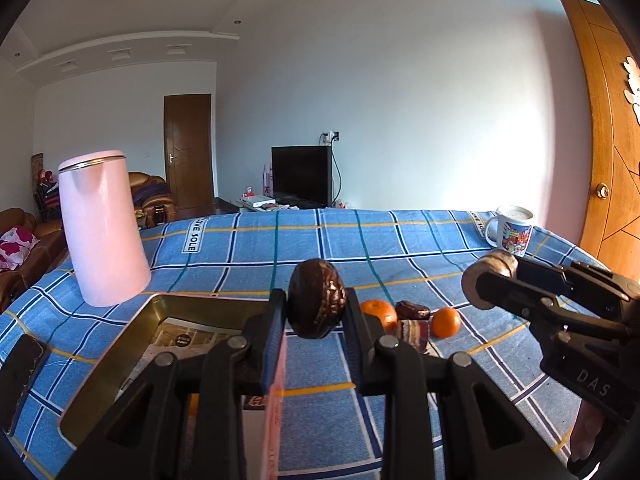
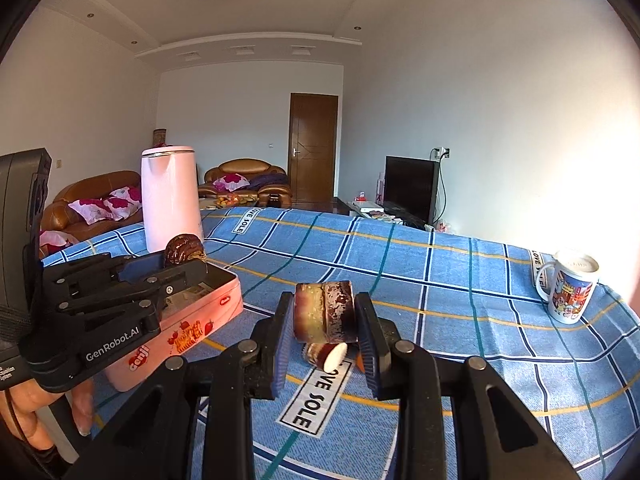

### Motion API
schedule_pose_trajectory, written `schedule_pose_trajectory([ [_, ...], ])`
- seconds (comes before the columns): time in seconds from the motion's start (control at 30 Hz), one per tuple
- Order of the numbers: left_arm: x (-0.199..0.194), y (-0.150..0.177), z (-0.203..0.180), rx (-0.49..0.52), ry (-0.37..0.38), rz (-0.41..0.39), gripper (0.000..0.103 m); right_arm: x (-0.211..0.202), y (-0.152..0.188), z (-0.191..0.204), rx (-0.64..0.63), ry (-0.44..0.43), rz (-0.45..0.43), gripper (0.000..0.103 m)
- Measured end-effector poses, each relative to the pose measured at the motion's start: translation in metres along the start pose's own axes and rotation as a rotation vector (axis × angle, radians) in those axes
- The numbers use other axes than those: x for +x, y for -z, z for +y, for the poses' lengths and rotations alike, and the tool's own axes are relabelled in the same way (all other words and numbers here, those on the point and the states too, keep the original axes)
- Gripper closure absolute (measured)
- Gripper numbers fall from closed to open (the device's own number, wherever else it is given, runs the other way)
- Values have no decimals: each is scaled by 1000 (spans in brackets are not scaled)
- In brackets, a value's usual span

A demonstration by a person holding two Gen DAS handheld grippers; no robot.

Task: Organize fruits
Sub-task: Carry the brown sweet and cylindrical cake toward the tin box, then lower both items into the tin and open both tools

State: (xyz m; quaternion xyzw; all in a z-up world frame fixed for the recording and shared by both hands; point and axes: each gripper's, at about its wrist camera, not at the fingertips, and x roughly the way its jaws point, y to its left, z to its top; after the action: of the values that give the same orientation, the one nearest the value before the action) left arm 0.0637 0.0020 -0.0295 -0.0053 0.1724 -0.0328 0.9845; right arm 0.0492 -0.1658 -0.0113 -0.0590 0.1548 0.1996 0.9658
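Observation:
My left gripper (image 1: pixel 316 312) is shut on a dark brown round fruit (image 1: pixel 317 304) and holds it above the right edge of an open pink tin box (image 1: pixel 120 356); it also shows in the right wrist view (image 2: pixel 188 260) over the box (image 2: pixel 200 320). My right gripper (image 2: pixel 325 320) is shut on a brown cut cylinder piece (image 2: pixel 325 317) above the cloth; it shows in the left wrist view (image 1: pixel 490 280) too. Two oranges (image 1: pixel 379 313) (image 1: pixel 446 322) and dark brown pieces (image 1: pixel 414 312) lie on the cloth. Another cut piece (image 2: pixel 326 354) lies below my right gripper.
A tall pink kettle (image 1: pixel 102 228) stands at the table's left behind the box. A printed mug (image 1: pixel 512 230) stands at the far right corner. The table has a blue checked cloth (image 1: pixel 360 240). A black phone (image 1: pixel 20 376) lies at the left edge.

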Motion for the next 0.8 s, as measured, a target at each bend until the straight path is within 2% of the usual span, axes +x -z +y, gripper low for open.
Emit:
schedule_pose_trajectory([
  [0.23,1,-3,60,-64,-91,44,74,24,-20,39,-34,-115,35,71],
  [0.4,7,0,102,-117,-151,101,74,49,-25,71,-36,-211,91,71],
  [0.53,14,7,119,-122,-164,160,74,67,-24,100,-71,-260,135,71],
  [0.63,22,13,124,-108,-161,208,74,84,-19,119,-81,-297,193,71],
  [0.8,28,19,129,-108,-151,253,73,115,-9,142,-97,-312,306,71],
])
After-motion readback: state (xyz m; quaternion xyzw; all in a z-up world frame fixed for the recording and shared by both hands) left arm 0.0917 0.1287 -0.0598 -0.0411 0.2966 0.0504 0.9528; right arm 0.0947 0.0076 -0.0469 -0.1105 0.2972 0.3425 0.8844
